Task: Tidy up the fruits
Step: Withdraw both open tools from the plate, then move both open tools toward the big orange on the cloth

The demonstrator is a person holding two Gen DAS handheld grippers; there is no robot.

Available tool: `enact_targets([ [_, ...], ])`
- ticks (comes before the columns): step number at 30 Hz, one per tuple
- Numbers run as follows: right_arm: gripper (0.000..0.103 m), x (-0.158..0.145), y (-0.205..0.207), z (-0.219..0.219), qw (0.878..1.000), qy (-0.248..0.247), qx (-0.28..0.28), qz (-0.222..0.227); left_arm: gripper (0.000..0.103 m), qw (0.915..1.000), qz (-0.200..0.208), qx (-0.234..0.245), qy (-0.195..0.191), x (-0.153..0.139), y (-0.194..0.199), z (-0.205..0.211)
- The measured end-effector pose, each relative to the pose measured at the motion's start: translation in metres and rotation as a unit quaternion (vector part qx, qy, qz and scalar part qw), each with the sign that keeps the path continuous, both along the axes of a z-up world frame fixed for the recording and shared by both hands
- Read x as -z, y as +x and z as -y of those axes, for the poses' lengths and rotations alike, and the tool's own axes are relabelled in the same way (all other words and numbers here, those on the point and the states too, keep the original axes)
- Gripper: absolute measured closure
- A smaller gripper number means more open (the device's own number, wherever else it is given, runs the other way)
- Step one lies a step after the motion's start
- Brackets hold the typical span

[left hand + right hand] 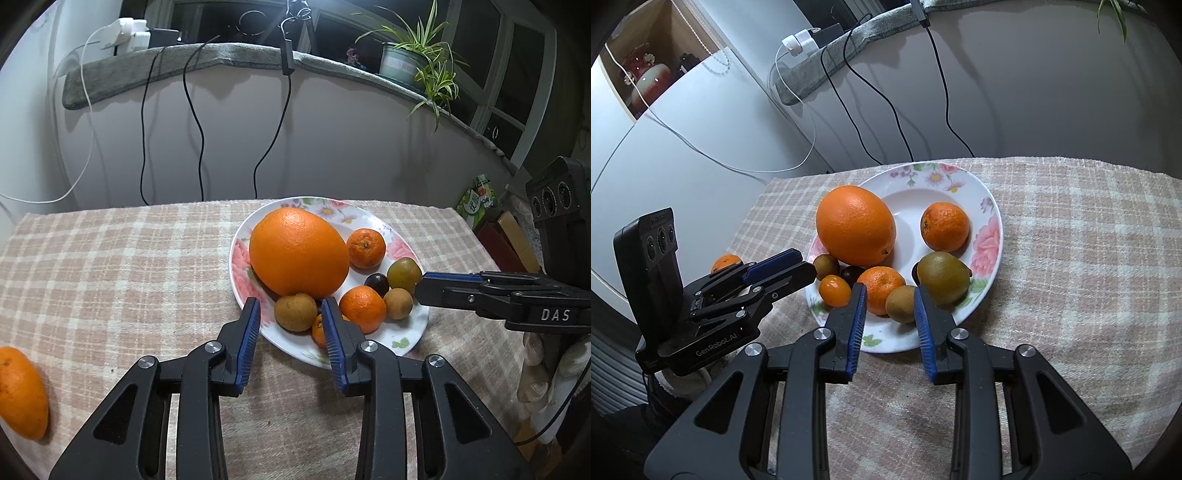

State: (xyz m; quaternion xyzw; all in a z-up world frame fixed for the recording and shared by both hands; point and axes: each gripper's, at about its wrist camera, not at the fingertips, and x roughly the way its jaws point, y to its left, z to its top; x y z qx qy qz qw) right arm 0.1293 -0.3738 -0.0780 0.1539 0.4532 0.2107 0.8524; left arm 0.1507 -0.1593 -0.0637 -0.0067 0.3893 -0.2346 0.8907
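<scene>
A floral white plate (402, 334) (988, 206) on the checked cloth holds a big orange (299, 253) (855, 225), mandarins (365, 248) (945, 226), small brown fruits (294, 312) (901, 303), a greenish fruit (943, 277) and a dark one (376, 283). My left gripper (290, 308) is open and empty at the plate's near rim, beside a brown fruit. My right gripper (890, 295) is open and empty, its jaws on either side of a small brown fruit at the plate's front edge. It also shows in the left wrist view (421, 286). A lone orange (22, 393) (726, 263) lies on the cloth at the left.
The table's cloth (129, 266) ends at a white wall with hanging cables (199, 122). A ledge above carries a potted plant (406, 62) and chargers (129, 35). Boxes (506, 236) stand off the table's right side.
</scene>
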Motion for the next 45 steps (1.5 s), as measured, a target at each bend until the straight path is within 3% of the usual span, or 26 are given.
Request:
enact_targets([
  [3, 0.05, -0.002, -0.002, 0.003, 1.0, -0.003, 0.006, 0.007, 0.066, 1.0, 0.0, -0.001, -0.001, 0.0, 0.0, 0.0],
  [7, 0.04, -0.007, -0.004, 0.004, 1.0, -0.008, 0.012, 0.015, 0.061, 1.0, 0.0, -0.003, -0.001, 0.0, -0.001, -0.002],
  [11, 0.029, -0.009, -0.005, 0.005, 1.0, -0.018, 0.018, 0.018, 0.049, 1.0, 0.001, -0.009, -0.004, -0.002, -0.004, -0.007],
  [15, 0.028, -0.011, -0.008, 0.002, 0.999, -0.038, 0.022, 0.022, 0.043, 0.9999, 0.003, -0.011, -0.004, -0.004, -0.008, -0.01],
  [23, 0.028, -0.017, -0.013, 0.0, 0.997, -0.044, 0.038, 0.045, 0.043, 0.9998, 0.004, -0.018, -0.009, -0.007, -0.015, -0.017],
  [29, 0.028, -0.022, -0.014, 0.004, 0.997, -0.008, 0.052, 0.049, 0.043, 0.9994, 0.007, -0.029, -0.017, -0.012, -0.021, -0.03],
  [35, 0.028, -0.029, -0.019, -0.005, 0.997, -0.01, 0.045, 0.065, 0.043, 0.9988, 0.017, -0.04, -0.024, -0.019, -0.029, -0.043],
  [41, 0.028, -0.038, -0.02, -0.019, 0.996, -0.03, 0.031, 0.084, 0.042, 0.9979, 0.027, -0.052, -0.029, -0.026, -0.037, -0.057],
  [45, 0.028, -0.045, -0.021, -0.035, 0.994, -0.059, 0.02, 0.092, 0.036, 0.9968, 0.034, -0.063, -0.035, -0.031, -0.043, -0.069],
])
